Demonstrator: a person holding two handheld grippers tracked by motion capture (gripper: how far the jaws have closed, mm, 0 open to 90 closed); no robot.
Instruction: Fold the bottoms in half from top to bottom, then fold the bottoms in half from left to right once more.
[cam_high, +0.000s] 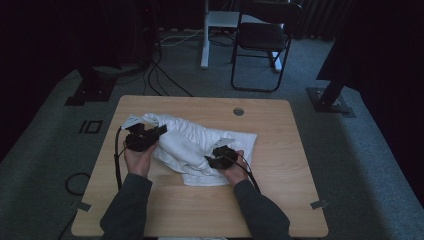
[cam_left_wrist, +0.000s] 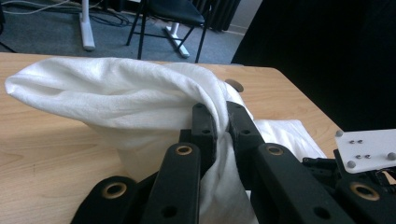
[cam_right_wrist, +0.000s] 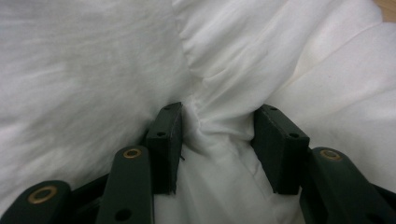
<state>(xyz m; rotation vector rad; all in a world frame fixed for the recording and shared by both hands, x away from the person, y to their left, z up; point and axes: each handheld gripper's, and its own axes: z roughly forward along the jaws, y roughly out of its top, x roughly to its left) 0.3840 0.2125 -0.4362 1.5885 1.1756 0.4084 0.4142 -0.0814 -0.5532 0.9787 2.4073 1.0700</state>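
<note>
A rumpled white cloth (cam_high: 192, 142) lies across the middle of the wooden table (cam_high: 285, 200). My left gripper (cam_high: 161, 130) is at the cloth's left end, shut on a gathered fold. In the left gripper view the cloth (cam_left_wrist: 107, 98) hangs from the pinched jaws (cam_left_wrist: 222, 114) as a raised, sagging tube. My right gripper (cam_high: 212, 159) sits at the cloth's near right part. Its jaws (cam_right_wrist: 217, 128) stand half apart with a thick bunch of cloth (cam_right_wrist: 219, 140) pressed between the pads. The right gripper's grey plate (cam_left_wrist: 366, 149) appears at the lower right of the left gripper view.
A round cable hole (cam_high: 238, 111) sits near the table's far edge. Beyond the table stand a black folding chair (cam_high: 260, 37) and a white desk leg (cam_high: 204, 35). Cables run over the grey carpet (cam_high: 165, 80), and a cable loop (cam_high: 75, 183) lies left of the table.
</note>
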